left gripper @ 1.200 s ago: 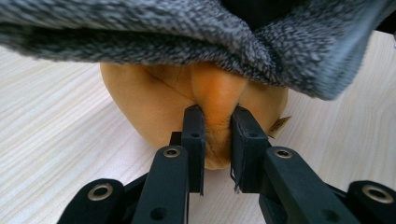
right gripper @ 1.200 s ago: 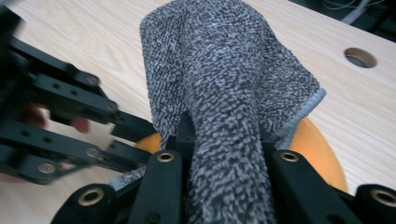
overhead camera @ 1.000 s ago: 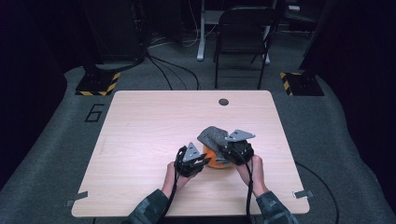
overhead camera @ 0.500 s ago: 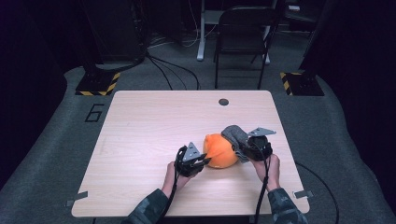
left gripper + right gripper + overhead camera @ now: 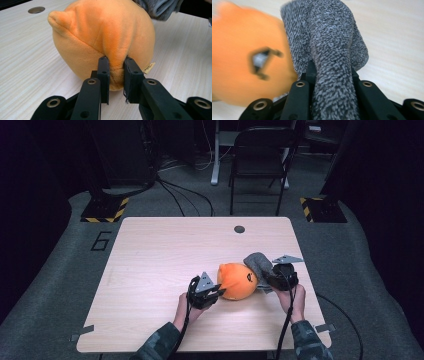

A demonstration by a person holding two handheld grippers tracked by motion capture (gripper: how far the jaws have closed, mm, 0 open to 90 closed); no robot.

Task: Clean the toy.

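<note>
Orange plush toy (image 5: 105, 42) fold pinched by left gripper (image 5: 116, 72).

**Bright table in a dark room**

In the high view the table (image 5: 165, 265) is evenly lit from above, while the floor and walls around it sink into near-black; shadows on the wood are short and soft. The left gripper view is sharp and glare-free. In the right gripper view the grey cloth (image 5: 332, 50) is crisp, but the orange plush toy (image 5: 244, 65) smears with blur.

Round orange plush toy (image 5: 237, 281) on table's near right; grey fuzzy cloth (image 5: 257, 262) touching its right side.
</note>
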